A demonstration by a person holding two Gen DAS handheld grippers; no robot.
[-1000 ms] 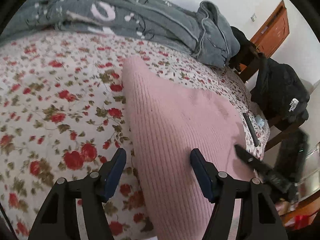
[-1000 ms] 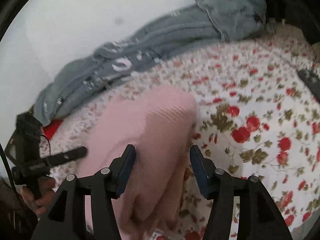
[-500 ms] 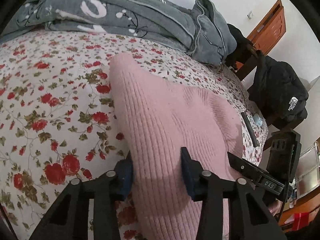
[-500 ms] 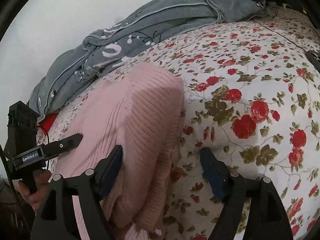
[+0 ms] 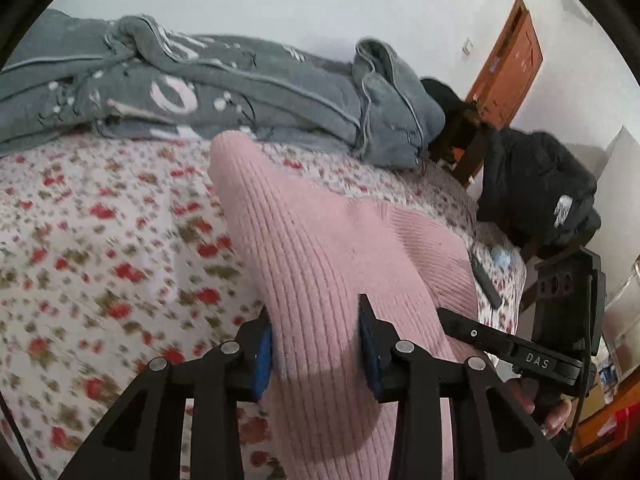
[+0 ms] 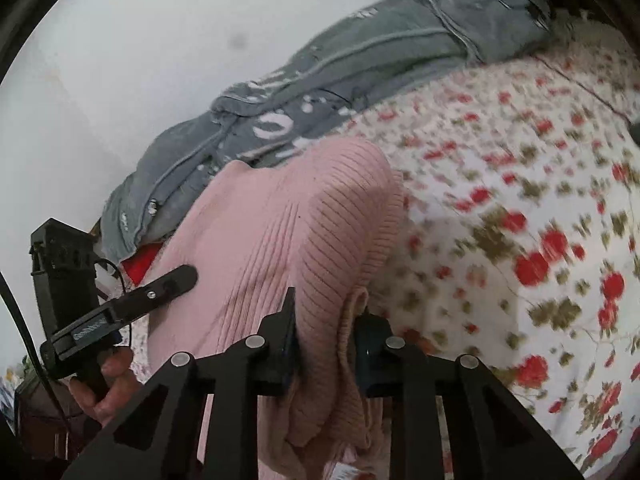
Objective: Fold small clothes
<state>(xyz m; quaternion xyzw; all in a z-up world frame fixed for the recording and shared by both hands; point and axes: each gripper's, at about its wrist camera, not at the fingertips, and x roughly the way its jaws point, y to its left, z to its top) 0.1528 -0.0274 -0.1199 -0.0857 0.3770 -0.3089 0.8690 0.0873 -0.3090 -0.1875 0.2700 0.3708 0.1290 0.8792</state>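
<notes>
Pink ribbed sweater [image 5: 320,264] clamped at both near corners.
The left gripper [image 5: 316,344] and right gripper [image 6: 324,336] have each just closed onto a bunched edge, the knit raised between them over the floral bed [image 5: 100,248]; a grey blanket [image 5: 248,96] lies against the far wall.

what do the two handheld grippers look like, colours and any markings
Both the left gripper and right gripper are matte black frames with silver rivets and blue finger pads. The right one's side reads "DAS"; a thin black cable trails from the left.
</notes>
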